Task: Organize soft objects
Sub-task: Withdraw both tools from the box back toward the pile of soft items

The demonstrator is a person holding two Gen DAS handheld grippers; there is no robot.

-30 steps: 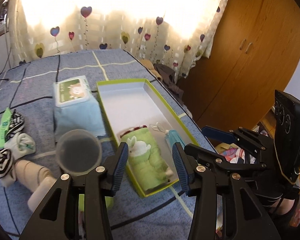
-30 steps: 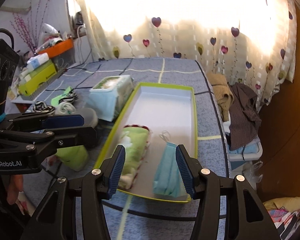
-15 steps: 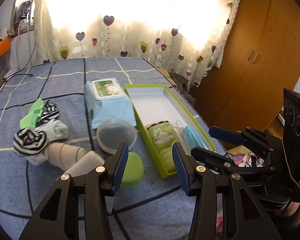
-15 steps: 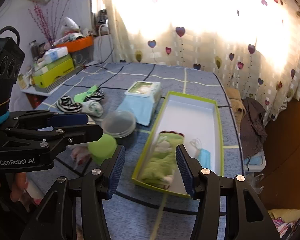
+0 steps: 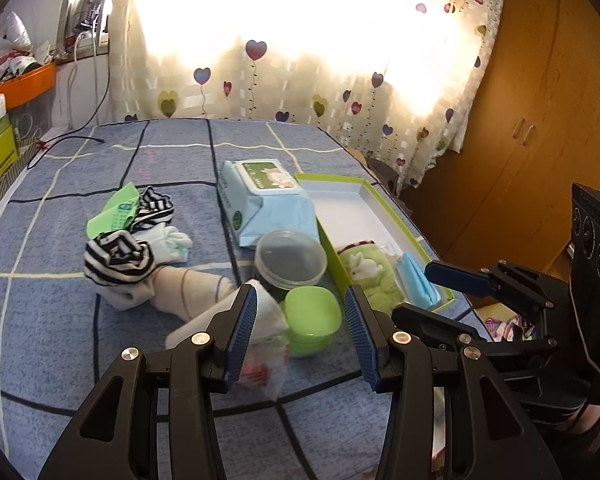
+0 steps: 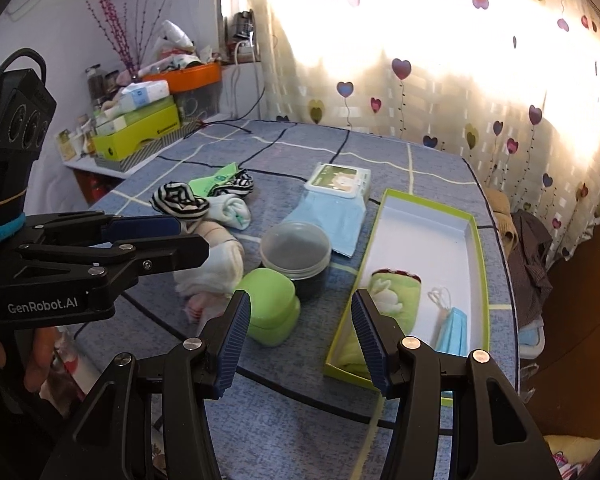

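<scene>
The green box (image 6: 478, 240) on the bed (image 5: 60, 320) holds a green rabbit towel (image 5: 366, 276) and a blue face mask (image 6: 454, 330). Rolled socks (image 5: 118, 258) and probably a tissue pack remain outside. The left claw (image 5: 300, 330) and right claw (image 6: 296, 338) hover wide, empty.

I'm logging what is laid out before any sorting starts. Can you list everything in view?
tray: 1, lime green outside, white inside, right side of bed
towel roll: 1, green with white rabbit, near end of tray
face mask: 1, blue, in tray beside the roll
wet wipes pack: 1, light blue, left of tray
round jar: 1, clear lid, in front of wipes
small box: 1, lime green, in front of jar
socks: several, striped, white and beige, heaped left of jar
bed cover: 1, blue checked
left hand-held gripper: black, blue pads, open, empty
right hand-held gripper: same, open, empty
</scene>
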